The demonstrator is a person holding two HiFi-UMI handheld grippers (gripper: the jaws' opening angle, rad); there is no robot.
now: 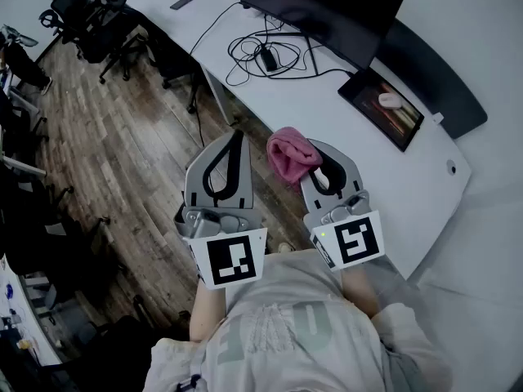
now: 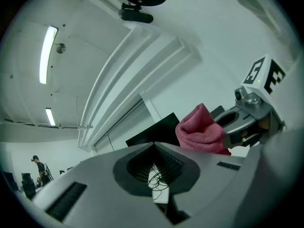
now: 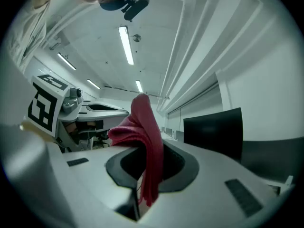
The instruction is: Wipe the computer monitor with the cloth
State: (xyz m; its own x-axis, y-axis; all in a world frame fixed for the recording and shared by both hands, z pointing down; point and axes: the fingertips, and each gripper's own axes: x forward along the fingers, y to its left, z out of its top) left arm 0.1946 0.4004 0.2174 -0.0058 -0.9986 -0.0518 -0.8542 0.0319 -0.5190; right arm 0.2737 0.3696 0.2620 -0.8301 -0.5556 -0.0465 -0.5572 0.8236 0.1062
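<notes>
Pink terry cloth [image 1: 292,155] sat clamped in the right gripper [image 1: 320,164], bunched above its jaws and over the near edge of the white bench [image 1: 359,149], well apart from the black computer monitor [image 1: 327,6]. Beside it, the left gripper [image 1: 236,137] had its jaws together, empty.

The right gripper [image 1: 320,155], clamped on the pink cloth [image 1: 290,153], has a bare stretch of white desk [image 1: 278,109] ahead of it, open all the way to the monitor [image 1: 327,6] at the far side. A tangle of cables [image 1: 263,55] sprawls by the monitor's foot to the left, and a dark pad [image 1: 404,125] with a mouse [image 1: 386,100] lies to the right.
</notes>
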